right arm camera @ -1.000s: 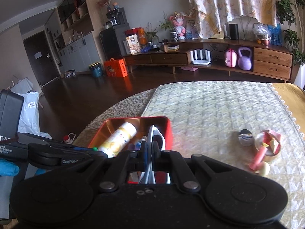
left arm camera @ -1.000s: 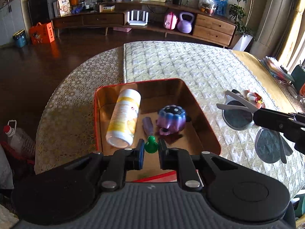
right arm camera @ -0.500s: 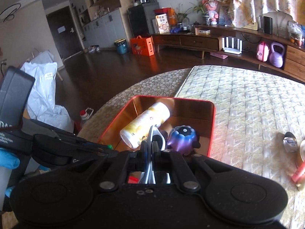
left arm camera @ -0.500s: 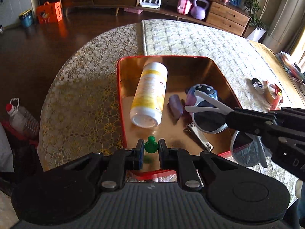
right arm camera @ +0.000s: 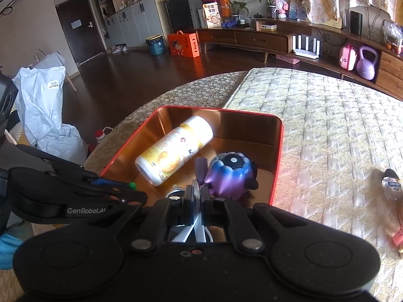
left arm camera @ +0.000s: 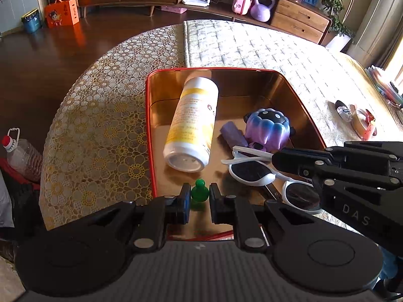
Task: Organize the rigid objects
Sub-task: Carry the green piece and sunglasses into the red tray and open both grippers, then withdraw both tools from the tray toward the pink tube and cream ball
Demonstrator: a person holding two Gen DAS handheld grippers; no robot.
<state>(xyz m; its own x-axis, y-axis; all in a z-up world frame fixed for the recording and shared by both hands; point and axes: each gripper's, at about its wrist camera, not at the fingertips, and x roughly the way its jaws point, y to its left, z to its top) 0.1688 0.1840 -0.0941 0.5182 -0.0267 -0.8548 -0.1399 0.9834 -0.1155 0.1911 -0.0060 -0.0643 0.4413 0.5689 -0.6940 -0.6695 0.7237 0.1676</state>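
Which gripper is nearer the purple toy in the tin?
Right. The right gripper, holding sunglasses, sits beside the purple toy; the left gripper hangs farther back, at the tin's near edge.

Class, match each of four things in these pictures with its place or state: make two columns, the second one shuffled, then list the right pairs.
Things
1. green pawn
2. white sunglasses
3. yellow and white bottle
4. clear tape roll

Places or states
A. lying on its side in the red tin
B. on the quilted cloth, outside the tin
C. gripped in the left claw
D. gripped in the right claw

Pairs: 1-C, 2-D, 3-A, 4-B
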